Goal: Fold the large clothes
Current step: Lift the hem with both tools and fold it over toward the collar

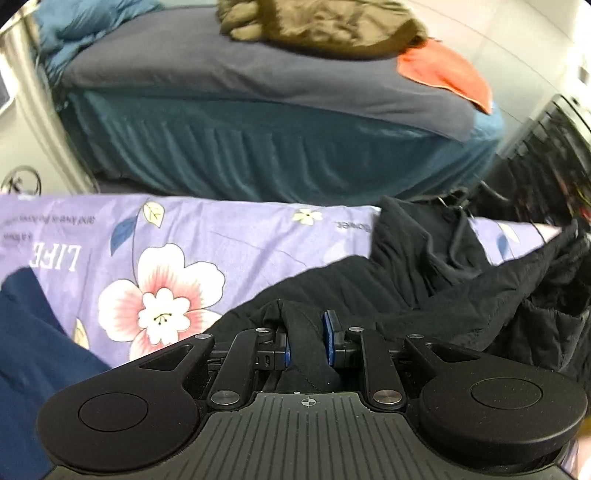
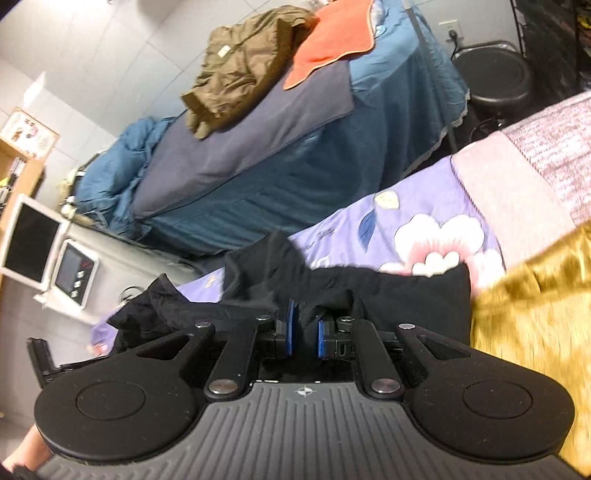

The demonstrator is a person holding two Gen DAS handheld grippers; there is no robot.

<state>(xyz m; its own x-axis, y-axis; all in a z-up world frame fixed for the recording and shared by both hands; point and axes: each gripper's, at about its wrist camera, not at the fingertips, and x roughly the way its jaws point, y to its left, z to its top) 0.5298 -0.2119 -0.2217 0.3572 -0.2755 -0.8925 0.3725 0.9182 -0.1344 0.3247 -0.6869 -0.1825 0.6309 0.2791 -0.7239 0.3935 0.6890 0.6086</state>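
A large black garment [image 1: 424, 291] lies crumpled across a purple floral sheet [image 1: 184, 236]. My left gripper [image 1: 306, 339] is shut on a fold of the black garment, with cloth bunched between its blue pads. In the right wrist view the same black garment [image 2: 406, 291] spreads over the purple floral sheet [image 2: 424, 206]. My right gripper [image 2: 304, 328] is shut on another bunched edge of it, held between its blue pads.
A dark blue cloth [image 1: 33, 332] lies at the left. A golden furry fabric [image 2: 535, 325] lies at the right. Beyond stands a blue bed [image 1: 258, 147] with an olive jacket [image 1: 314, 26] and an orange cloth [image 1: 447, 74]. A black stool [image 2: 495, 77] stands beside the bed.
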